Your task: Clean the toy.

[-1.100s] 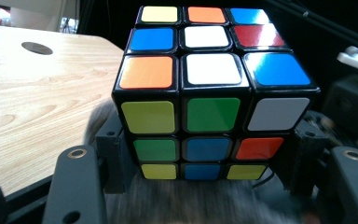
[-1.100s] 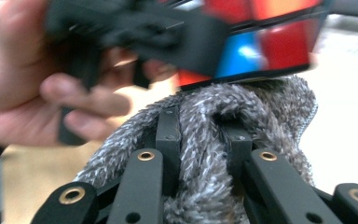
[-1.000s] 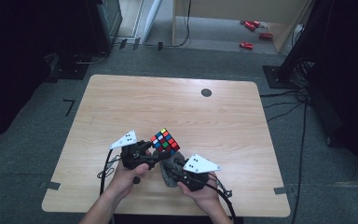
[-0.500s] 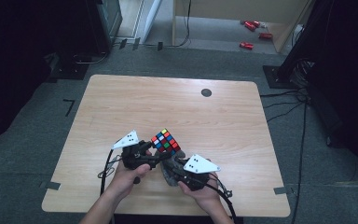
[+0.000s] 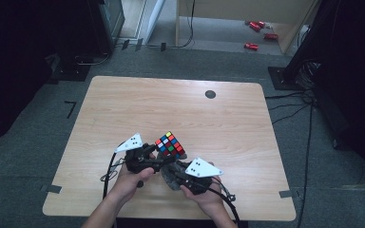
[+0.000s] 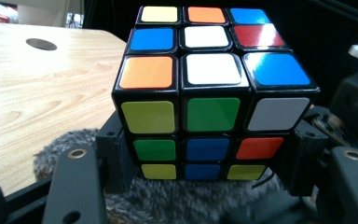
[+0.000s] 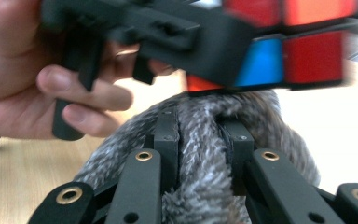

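A scrambled Rubik's cube [image 5: 170,145] hangs tilted just above the wooden table [image 5: 180,109], near its front edge. My left gripper [image 5: 161,157] is shut on the cube [image 6: 205,116], its jaws pressing the lower layers from both sides. My right gripper [image 5: 173,175] is shut on a grey furry cloth [image 5: 169,178]. In the right gripper view the cloth [image 7: 200,140] bulges between the two jaws and touches the underside of the cube [image 7: 289,51]. The same cloth [image 6: 191,200] lies under the cube in the left gripper view.
A dark round grommet [image 5: 210,94] sits in the table near its far edge. Red objects [image 5: 256,35] lie on the floor beyond the table. Cables [image 5: 309,123] run along the floor on the right. The person's left hand [image 7: 42,88] grips the left gripper's handle.
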